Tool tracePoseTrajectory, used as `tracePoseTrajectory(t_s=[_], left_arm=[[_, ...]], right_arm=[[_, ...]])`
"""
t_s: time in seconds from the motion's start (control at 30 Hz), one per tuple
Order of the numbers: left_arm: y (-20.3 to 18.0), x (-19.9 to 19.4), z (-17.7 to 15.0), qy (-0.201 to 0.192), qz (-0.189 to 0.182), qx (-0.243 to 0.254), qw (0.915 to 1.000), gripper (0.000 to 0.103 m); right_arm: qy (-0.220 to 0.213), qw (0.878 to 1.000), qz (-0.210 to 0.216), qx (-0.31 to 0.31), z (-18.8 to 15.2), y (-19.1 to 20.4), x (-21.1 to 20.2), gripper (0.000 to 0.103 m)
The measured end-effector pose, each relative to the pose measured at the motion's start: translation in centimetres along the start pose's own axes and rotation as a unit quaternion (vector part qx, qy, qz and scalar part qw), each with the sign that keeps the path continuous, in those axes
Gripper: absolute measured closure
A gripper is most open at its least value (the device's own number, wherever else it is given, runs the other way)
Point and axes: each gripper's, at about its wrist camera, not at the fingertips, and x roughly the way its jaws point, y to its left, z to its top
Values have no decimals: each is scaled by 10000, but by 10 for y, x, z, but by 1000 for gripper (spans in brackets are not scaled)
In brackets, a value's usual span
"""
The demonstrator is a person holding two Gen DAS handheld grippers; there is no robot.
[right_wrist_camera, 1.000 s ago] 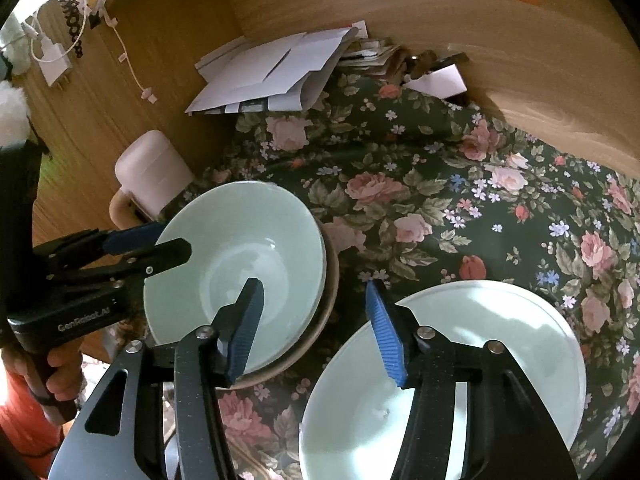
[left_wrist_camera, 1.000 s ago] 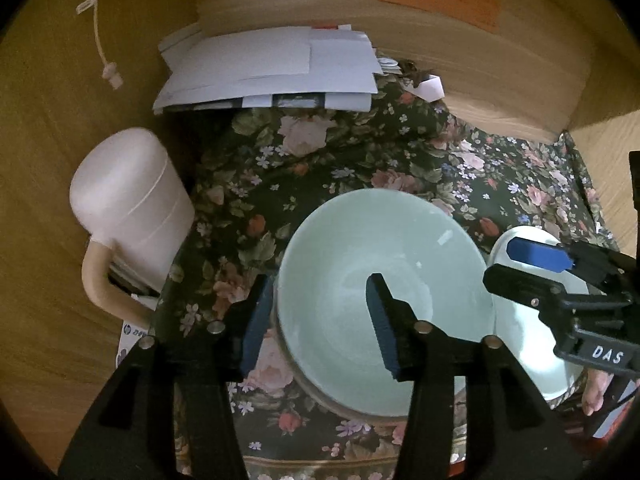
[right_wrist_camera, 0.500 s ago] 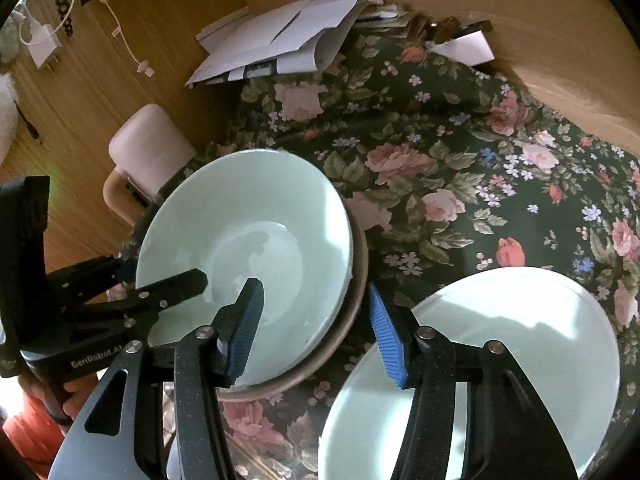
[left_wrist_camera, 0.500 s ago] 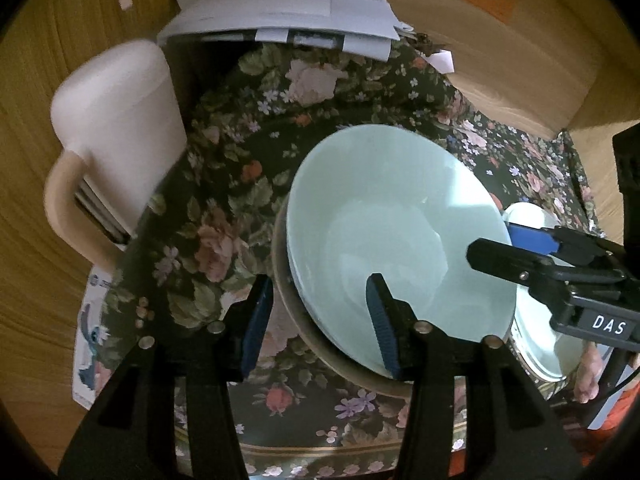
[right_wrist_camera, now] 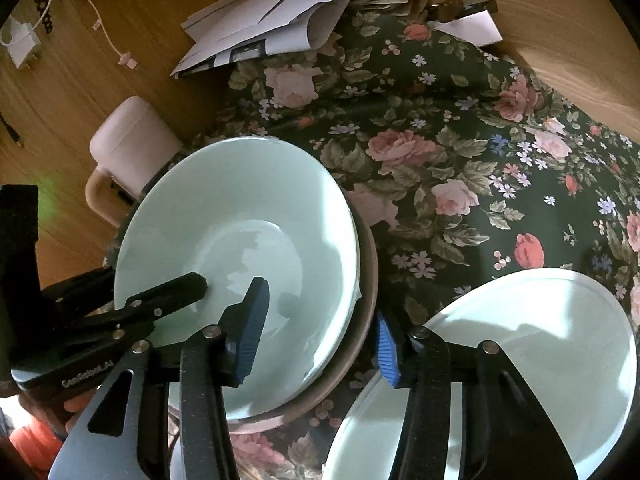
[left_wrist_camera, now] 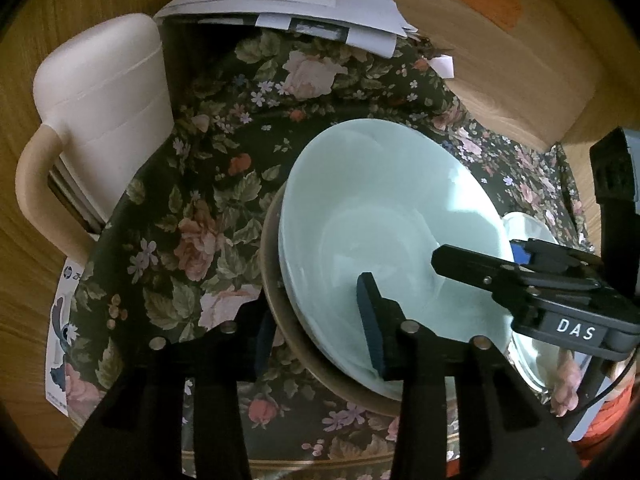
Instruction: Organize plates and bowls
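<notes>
A glossy pale-green bowl (right_wrist_camera: 256, 248) nests tilted in a brown bowl (right_wrist_camera: 360, 344) on floral cloth (right_wrist_camera: 440, 140). Both wide claws, left (left_wrist_camera: 316, 320) and right (right_wrist_camera: 316, 332), straddle its rims. A white plate (right_wrist_camera: 540, 340) lies just right.

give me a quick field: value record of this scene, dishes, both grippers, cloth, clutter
stack: pale green bowl nested in a brown dish
second dish: pale green plate, apart from the stack
left gripper: open, straddling the stack's near rim
right gripper: open, straddling the stack's other rim
surface: floral tablecloth
clutter: papers at the back, cream mug beside the cloth
</notes>
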Motion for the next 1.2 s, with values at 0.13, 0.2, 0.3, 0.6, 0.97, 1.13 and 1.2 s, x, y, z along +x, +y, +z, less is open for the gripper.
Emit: tracePoseTrajectory(t_s=[0.13,0.2,0.3,0.6,0.97,1.13,1.2], left_arm=[[-2,-1,0,-23,111,-59,9999,64],[-3,-2,1,-14,152,-111,9998,64],[-4,-4,2,-13,165,-114,9998,64],[-9,-17,6,-126,40,-207,9997,64],[-42,-39,20,-451,-142,9,9989,64],[-61,-43,22,-510,-200,140,9984,64],[-70,-44,21,-515,-216,208,9982,64]], right_arm=[[-8,10000,-15,67,0,-2,-1,61],[-13,10000,-40,84,0,-1,-2,61],[-50,9999,-26,129,1,0,-3,61],[-376,9992,-45,121,1,0,-26,62],[-829,9962,-196,173,-4,-9,-69,63],[-952,9948,-243,285,-11,-20,-85,63],[-994,9941,-272,337,-15,-25,-92,63]])
